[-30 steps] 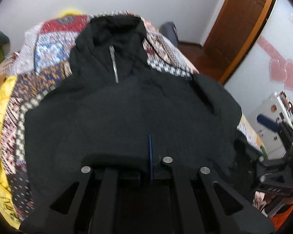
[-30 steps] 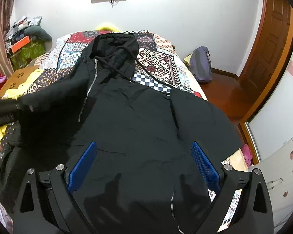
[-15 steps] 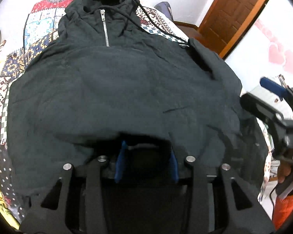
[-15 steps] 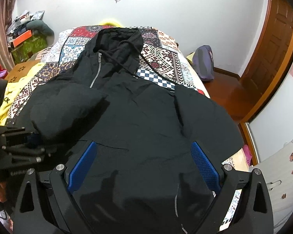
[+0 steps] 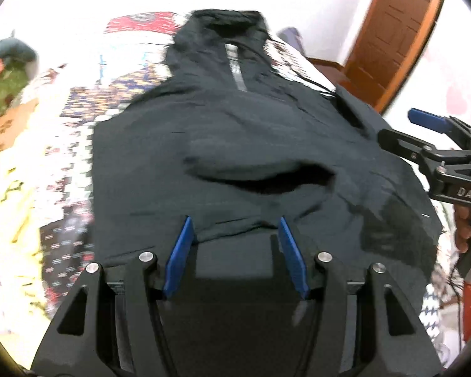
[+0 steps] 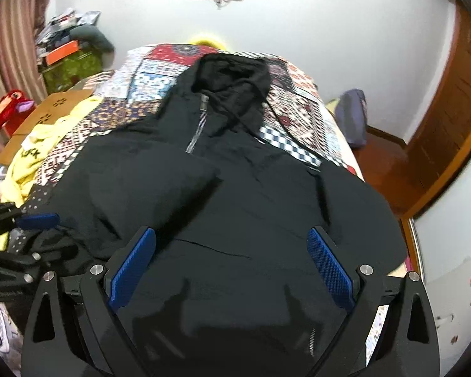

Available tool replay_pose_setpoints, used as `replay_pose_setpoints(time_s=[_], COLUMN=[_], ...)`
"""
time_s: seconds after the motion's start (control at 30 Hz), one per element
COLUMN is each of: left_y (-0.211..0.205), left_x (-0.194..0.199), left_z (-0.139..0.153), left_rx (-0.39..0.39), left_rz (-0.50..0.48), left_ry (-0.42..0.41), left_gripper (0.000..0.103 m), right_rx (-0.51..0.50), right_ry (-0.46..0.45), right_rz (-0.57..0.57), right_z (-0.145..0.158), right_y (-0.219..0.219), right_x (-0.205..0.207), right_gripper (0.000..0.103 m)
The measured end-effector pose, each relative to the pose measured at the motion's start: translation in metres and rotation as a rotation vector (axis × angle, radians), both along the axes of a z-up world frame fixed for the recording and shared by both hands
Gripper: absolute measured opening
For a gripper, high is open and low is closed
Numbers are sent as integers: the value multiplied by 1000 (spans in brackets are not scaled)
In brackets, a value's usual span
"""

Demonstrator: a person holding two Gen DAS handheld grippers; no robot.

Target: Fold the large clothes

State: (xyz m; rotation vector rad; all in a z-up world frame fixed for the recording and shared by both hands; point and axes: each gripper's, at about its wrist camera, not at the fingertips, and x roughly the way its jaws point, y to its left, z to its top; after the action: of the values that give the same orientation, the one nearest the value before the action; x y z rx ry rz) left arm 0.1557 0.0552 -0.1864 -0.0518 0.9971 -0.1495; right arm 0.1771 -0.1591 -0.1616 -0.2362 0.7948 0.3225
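Observation:
A black zip hoodie (image 6: 254,188) lies face up on a patchwork bedspread (image 6: 301,116), hood at the far end. Its left sleeve (image 6: 147,185) is folded in over the chest. In the left wrist view the hoodie (image 5: 235,132) fills the middle, and my left gripper (image 5: 235,223) hovers at its near edge. Its jaws are opening and a loose fold of cloth lies between the blue pads (image 5: 180,251) without being pinched. My right gripper (image 6: 231,234) stands open wide over the lower front, holding nothing. It also shows at the right edge as the right gripper (image 5: 424,144).
A yellow garment (image 6: 37,154) lies on the bed's left side beside a cardboard box (image 6: 56,106) and a red plush toy (image 6: 9,110). A purple bag (image 6: 351,116) sits on the floor to the right, near a wooden door (image 6: 449,119).
My left gripper was shut on the hoodie's cloth and has let go. Its jaws have spread and it has drawn back toward the left. The sleeve now rests folded across the chest.

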Motion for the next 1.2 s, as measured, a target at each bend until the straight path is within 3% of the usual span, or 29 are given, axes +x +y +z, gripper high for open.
replay_pose_setpoints(time_s=[0.17, 0.37, 0.6, 0.8, 0.93, 1.07, 1.2], left_y=[39, 72, 96, 100, 98, 99, 102], left_x=[-13, -29, -44, -47, -46, -41, -34], left_z=[3, -7, -24, -39, -49, -59, -61], left_rx=[56, 21, -11, -4, 19, 22, 28], left_rz=[99, 176, 235, 255, 257, 263, 275], left_ry=[-29, -13, 29, 64, 87, 113, 118], left_gripper=[57, 57, 57, 57, 57, 57, 57], right_rx=[-10, -56, -136, -141, -181, -152, -132], right_ry=[19, 85, 177, 237, 253, 243, 169], right_rz=[110, 256, 346, 362, 342, 355, 344], right_z=[-1, -21, -52, -62, -72, -72, -53], right_y=[40, 95, 141, 148, 149, 147, 143], right_x=[-1, 2, 12, 23, 30, 31, 29], right_gripper=[96, 96, 92, 69, 39, 28, 20])
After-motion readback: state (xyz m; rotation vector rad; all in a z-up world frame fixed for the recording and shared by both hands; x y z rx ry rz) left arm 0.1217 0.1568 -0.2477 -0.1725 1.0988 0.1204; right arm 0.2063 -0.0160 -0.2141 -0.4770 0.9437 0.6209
